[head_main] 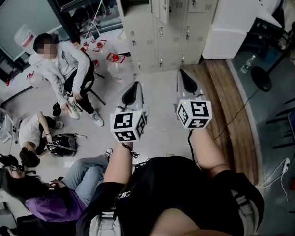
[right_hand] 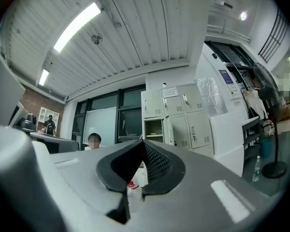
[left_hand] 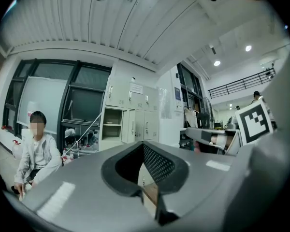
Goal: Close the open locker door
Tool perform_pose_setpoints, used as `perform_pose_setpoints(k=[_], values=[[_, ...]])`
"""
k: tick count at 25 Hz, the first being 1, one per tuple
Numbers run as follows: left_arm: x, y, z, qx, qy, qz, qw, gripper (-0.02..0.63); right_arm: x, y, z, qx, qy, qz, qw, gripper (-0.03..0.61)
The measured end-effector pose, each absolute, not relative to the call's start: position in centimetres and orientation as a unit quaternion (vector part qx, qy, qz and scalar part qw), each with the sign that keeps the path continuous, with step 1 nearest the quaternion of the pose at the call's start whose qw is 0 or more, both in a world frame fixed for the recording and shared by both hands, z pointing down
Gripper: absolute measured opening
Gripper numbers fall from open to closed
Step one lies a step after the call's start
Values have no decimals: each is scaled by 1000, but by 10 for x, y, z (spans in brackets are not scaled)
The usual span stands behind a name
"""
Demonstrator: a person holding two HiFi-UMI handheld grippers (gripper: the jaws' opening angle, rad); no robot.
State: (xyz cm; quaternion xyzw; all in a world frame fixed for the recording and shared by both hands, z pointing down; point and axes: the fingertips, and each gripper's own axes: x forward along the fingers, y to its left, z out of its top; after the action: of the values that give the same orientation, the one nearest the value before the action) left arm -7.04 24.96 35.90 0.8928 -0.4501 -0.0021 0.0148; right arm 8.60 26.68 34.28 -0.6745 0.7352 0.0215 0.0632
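Nearest, in the head view, the two claws are held out side by side over the pale floor (head_main: pixel 160 100), a little apart from each other. The left claw (head_main: pixel 133 89) has its jaws closed tip to tip, and its own view shows nothing caught between them. The right claw (head_main: pixel 183 78) is likewise closed and empty. Both point toward the far wall.

Further out on the left, a seated person (head_main: pixel 64 68) in a light jacket leans forward, with more people low on the floor beside them. To the right, a strip of wooden flooring (head_main: pixel 226 107) runs up to a standing fan (head_main: pixel 261 77).

Farthest stands the grey bank of lockers (head_main: pixel 174 33), well apart from both claws. Its locker door (head_main: pixel 163 4) hangs open in the leftmost column, just under the top row, swung out from the compartment (right_hand: pixel 153 130) beside it. Stacked white boxes (head_main: pixel 231 21) sit just right of the lockers
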Motion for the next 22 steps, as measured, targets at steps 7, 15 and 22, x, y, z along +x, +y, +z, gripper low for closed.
perform_pose_setpoints(k=[7, 15, 22], values=[[-41, 242, 359, 884, -467, 1, 7, 0, 112, 254, 343, -654, 754, 23, 64, 11], [-4, 237, 353, 874, -486, 0, -2, 0, 152, 241, 342, -640, 766, 20, 64, 11], [10, 218, 356, 875, -485, 5, -4, 0, 168, 223, 344, -645, 760, 18, 70, 11]])
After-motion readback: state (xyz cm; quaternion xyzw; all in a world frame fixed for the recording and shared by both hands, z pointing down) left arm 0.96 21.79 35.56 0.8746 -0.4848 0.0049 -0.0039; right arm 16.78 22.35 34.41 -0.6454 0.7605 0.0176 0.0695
